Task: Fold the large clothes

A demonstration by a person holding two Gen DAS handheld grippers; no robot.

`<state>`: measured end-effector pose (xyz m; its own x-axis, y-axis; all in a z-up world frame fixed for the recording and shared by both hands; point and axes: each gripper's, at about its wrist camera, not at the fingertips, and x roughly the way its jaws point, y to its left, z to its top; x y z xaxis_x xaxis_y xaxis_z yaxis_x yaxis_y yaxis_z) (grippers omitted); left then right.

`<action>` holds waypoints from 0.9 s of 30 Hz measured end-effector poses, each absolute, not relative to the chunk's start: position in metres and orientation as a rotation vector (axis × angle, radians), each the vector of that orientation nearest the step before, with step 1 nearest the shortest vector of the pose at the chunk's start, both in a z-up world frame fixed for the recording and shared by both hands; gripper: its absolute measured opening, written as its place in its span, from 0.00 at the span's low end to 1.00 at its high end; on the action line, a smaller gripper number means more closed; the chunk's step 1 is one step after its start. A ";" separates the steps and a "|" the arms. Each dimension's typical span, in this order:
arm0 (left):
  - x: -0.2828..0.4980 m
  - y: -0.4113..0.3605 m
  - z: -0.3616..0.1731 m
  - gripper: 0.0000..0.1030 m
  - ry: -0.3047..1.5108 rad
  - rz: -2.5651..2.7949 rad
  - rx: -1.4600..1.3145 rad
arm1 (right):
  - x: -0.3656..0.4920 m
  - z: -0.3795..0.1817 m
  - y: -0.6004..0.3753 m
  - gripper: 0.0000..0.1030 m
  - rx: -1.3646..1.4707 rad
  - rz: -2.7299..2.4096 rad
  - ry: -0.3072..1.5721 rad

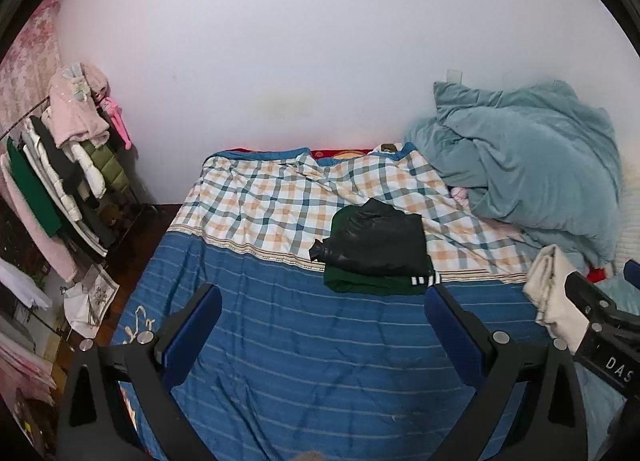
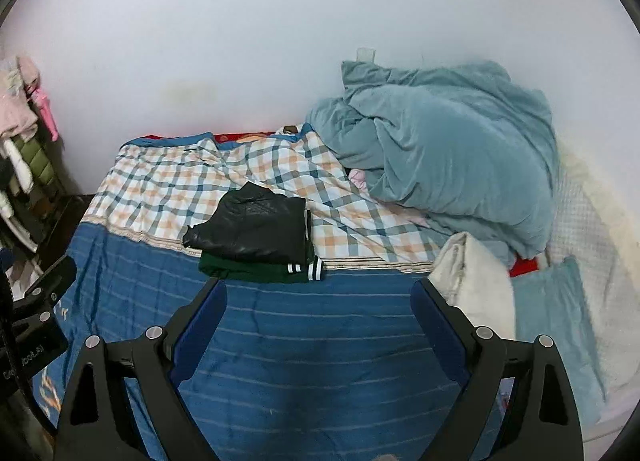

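Note:
A folded black jacket (image 1: 380, 237) lies on top of a folded dark green garment (image 1: 376, 283) with white-striped cuffs, in the middle of the bed; both show in the right wrist view too, the jacket (image 2: 256, 227) over the green garment (image 2: 256, 271). A folded cream cloth (image 1: 554, 297) (image 2: 476, 285) lies at the right of the bed. My left gripper (image 1: 322, 305) is open and empty above the blue striped bedspread, short of the stack. My right gripper (image 2: 318, 301) is open and empty, also just short of the stack.
The bed has a blue striped cover (image 1: 300, 361) and a plaid sheet (image 1: 280, 201). A crumpled teal duvet (image 1: 528, 169) is piled at the back right. A crowded clothes rack (image 1: 64, 165) stands left of the bed over dark floor. A white wall is behind.

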<state>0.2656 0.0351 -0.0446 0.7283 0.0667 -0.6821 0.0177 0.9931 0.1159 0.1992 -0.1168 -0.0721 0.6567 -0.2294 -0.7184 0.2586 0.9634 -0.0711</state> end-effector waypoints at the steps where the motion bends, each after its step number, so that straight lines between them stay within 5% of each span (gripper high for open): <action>1: 0.257 0.035 -0.038 1.00 0.751 0.024 0.107 | 0.186 -0.062 -0.115 0.92 0.037 -0.283 0.804; 12: 0.185 0.029 0.001 1.00 0.692 -0.002 0.074 | 0.076 0.012 -0.110 0.92 0.044 -0.259 0.713; 27: 0.147 0.030 0.019 1.00 0.643 0.006 0.060 | 0.021 0.034 -0.111 0.92 0.052 -0.245 0.688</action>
